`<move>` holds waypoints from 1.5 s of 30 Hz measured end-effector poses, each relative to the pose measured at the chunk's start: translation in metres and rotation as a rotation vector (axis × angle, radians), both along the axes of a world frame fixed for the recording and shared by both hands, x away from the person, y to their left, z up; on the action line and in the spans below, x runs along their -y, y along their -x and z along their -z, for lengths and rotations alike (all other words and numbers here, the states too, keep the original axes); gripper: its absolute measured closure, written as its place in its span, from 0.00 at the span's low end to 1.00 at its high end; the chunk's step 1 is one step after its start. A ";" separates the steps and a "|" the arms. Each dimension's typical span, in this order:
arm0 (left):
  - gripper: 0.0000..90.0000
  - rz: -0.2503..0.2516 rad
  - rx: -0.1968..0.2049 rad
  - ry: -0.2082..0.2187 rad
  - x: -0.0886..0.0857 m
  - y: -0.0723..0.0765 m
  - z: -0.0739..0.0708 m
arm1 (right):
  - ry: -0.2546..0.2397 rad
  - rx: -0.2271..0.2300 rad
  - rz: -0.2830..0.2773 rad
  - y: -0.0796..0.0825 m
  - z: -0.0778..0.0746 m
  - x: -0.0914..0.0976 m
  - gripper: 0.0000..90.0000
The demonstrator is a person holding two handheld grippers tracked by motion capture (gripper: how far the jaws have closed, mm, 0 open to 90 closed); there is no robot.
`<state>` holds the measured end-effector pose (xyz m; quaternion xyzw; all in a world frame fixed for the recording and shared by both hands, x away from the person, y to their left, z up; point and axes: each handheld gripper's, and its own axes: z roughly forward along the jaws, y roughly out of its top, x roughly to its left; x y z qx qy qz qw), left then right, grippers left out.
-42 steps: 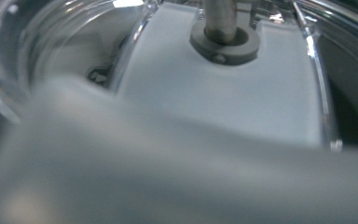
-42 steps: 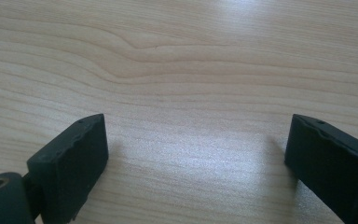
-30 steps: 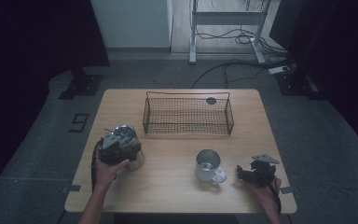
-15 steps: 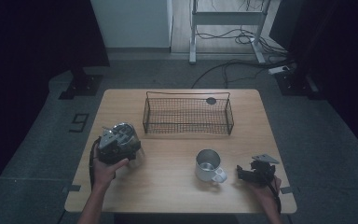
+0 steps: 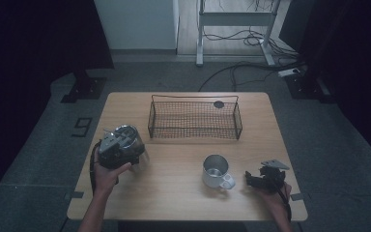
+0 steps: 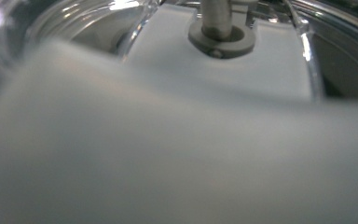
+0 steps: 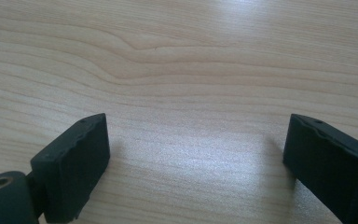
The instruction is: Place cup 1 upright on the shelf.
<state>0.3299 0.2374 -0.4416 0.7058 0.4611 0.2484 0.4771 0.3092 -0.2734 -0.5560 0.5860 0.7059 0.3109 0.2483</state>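
High view shows the left gripper over a glass jar, jaws' state unclear — right gripper spread over the bench — grip the rim squarely before lifting.

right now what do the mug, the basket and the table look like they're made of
Mug: seemingly bare metal, dull silvery sheen, perhaps steel. Basket: thin dark wire mesh, see-through, likely coated metal. Table: pale wood or wood-look laminate; the right gripper view shows clear grain lines under a soft gloss.
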 end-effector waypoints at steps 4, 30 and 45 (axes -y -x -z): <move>0.04 0.001 0.002 0.001 0.001 -0.001 -0.003 | 0.000 0.000 0.000 0.000 0.000 0.000 0.08; 0.04 0.015 0.017 -0.002 0.013 -0.005 -0.015 | 0.001 0.001 0.004 0.000 0.000 0.000 0.09; 0.04 -0.004 0.009 -0.009 0.014 -0.010 -0.019 | 0.000 0.002 0.006 0.000 0.000 0.000 0.09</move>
